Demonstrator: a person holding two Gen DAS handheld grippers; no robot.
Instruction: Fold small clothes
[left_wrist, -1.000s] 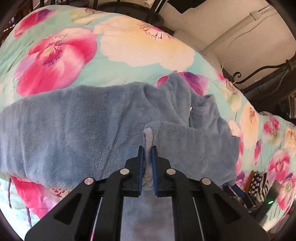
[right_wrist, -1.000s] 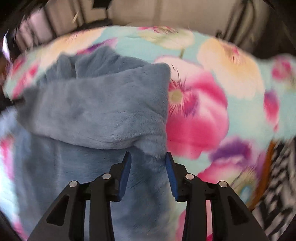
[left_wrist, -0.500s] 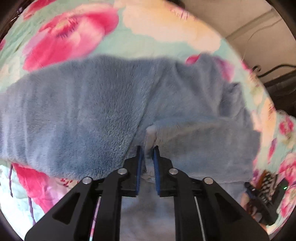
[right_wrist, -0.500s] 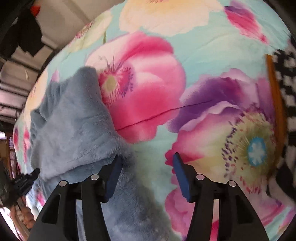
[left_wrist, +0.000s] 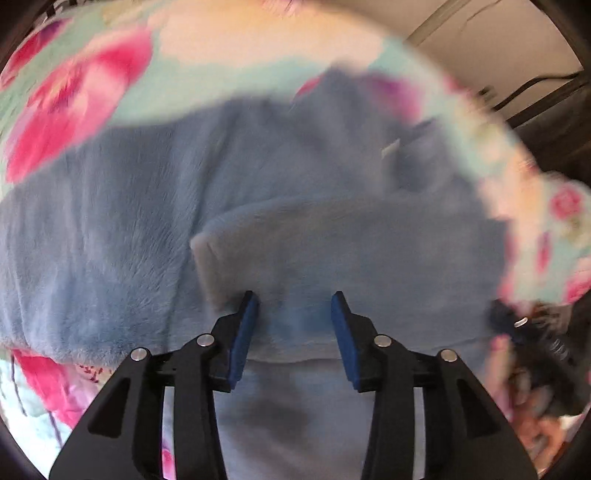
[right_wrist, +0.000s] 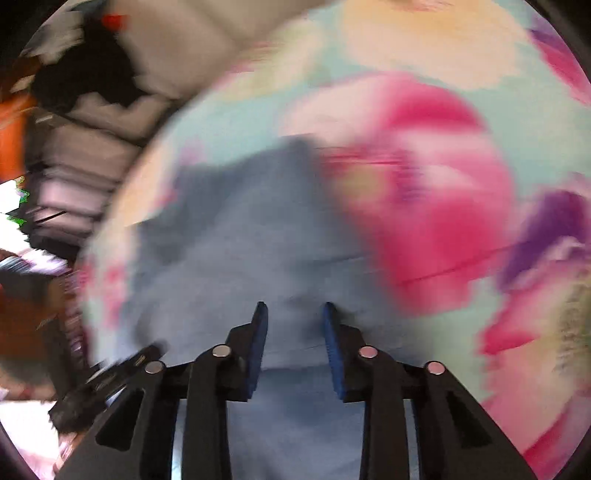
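Observation:
A blue fleece garment (left_wrist: 129, 221) lies spread on a floral bedcover (left_wrist: 92, 85). One part of it is folded over on top, with its pale cuff edge (left_wrist: 207, 266) turned up. My left gripper (left_wrist: 293, 306) points down at this folded part. Its jaws are opening and its pads stand apart over the fleece without gripping it. In the blurred right wrist view, my right gripper (right_wrist: 293, 317) is over the garment's edge (right_wrist: 229, 229) beside a pink flower. Its jaws are closing with fleece between the pads, and a gap still shows.
The bedcover (right_wrist: 424, 184) spreads to the right of the garment. A dark gripper-like shape (left_wrist: 535, 343) shows at the right edge of the left wrist view, and another (right_wrist: 110, 380) at the lower left of the right wrist view. A pale wall and dark metal frame (left_wrist: 535, 92) lie beyond the bed.
My left gripper, shut on the pale cuff before, has let it go and stands open lower over the fold. My right gripper swung sideways, opened wider, then narrowed over the garment's edge.

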